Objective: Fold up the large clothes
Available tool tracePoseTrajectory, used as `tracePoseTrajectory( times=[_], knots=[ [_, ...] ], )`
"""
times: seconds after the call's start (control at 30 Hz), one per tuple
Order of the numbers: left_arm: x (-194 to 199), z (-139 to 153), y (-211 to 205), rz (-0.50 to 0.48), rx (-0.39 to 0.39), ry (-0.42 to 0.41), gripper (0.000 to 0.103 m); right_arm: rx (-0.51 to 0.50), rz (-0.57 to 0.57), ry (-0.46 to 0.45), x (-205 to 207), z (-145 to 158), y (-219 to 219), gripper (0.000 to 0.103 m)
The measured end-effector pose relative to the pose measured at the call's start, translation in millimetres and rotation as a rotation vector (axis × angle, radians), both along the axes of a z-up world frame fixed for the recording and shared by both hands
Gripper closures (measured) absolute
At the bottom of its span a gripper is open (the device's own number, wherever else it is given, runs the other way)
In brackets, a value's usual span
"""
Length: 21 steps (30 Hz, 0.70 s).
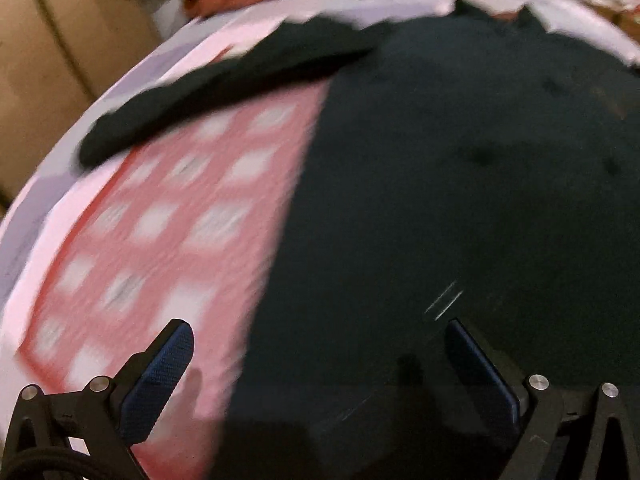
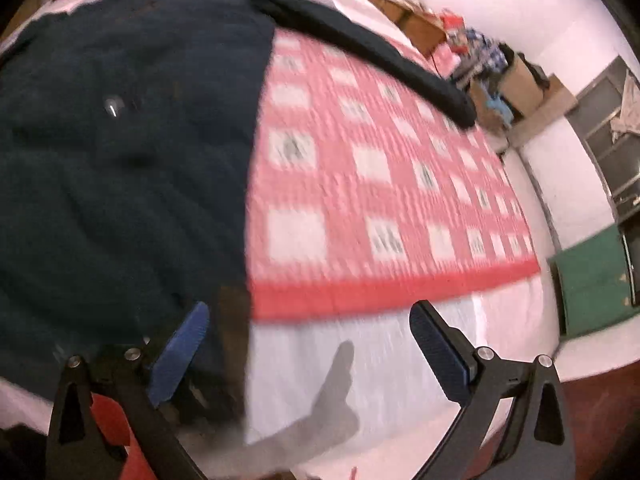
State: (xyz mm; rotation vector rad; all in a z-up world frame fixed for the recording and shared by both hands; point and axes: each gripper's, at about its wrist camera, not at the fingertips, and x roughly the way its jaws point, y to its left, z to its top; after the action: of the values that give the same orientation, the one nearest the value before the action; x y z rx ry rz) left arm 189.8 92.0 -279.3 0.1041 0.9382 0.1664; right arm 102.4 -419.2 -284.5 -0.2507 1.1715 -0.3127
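Sweater [image 1: 460, 180], dark and soft with a matte knit look, lies spread flat on the bed [image 2: 360, 368], its body wide and its sleeves stretched out as long narrow bands. One sleeve [image 1: 192, 100] runs off to the left in the left view; the other sleeve [image 2: 372, 56] angles toward the bed's far right edge in the right view. Under it is a quilt [image 2: 380, 184] of red and white checks with a solid red border, over a plain white sheet. Blur hides any print in the white squares, and no writing can be read. A small shiny spot [image 2: 113, 106] shows on the sweater's chest.

Left gripper [image 1: 320, 360] hovers over the sweater's hem, fingers wide apart, pads blue and ribbed. Right gripper [image 2: 308, 344] hangs at the sweater's lower side edge, fingers likewise spread, holding nothing.
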Motion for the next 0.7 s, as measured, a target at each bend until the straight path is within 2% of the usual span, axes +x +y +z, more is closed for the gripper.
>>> tracePoseTrajectory(
  times=[0.1, 0.17, 0.3, 0.37, 0.53, 0.6, 0.7],
  knots=[
    [52.5, -2.2, -40.8, -0.046, -0.051, -0.029, 0.000, 0.070, -0.008, -0.081, 26.3, 5.1, 6.5, 0.002],
    [94.8, -6.8, -70.3, -0.073, -0.074, -0.049, 0.000, 0.108, 0.024, -0.110, 65.5, 4.4, 17.6, 0.002],
    [166.6, -19.7, -119.2, -0.120, -0.048, -0.053, 0.000, 0.140, 0.154, -0.151, 151.1, -1.5, 65.6, 0.002],
    [194.9, -27.9, -133.7, -0.134, -0.033, -0.053, 0.000, 0.150, 0.169, -0.151, 195.3, -7.6, 74.3, 0.002],
    [237.4, -52.5, -147.6, -0.101, -0.025, -0.025, 0.000, 0.145, 0.121, -0.137, 282.6, -30.1, 71.6, 0.000],
    [236.3, -57.1, -143.4, -0.090, -0.059, -0.051, 0.000, 0.206, 0.094, -0.139, 307.2, -41.4, 65.3, 0.000],
    [233.2, -58.2, -146.7, -0.087, -0.036, -0.076, 0.000, 0.281, 0.032, -0.188, 325.5, -48.2, 59.6, 0.000]
  ],
)
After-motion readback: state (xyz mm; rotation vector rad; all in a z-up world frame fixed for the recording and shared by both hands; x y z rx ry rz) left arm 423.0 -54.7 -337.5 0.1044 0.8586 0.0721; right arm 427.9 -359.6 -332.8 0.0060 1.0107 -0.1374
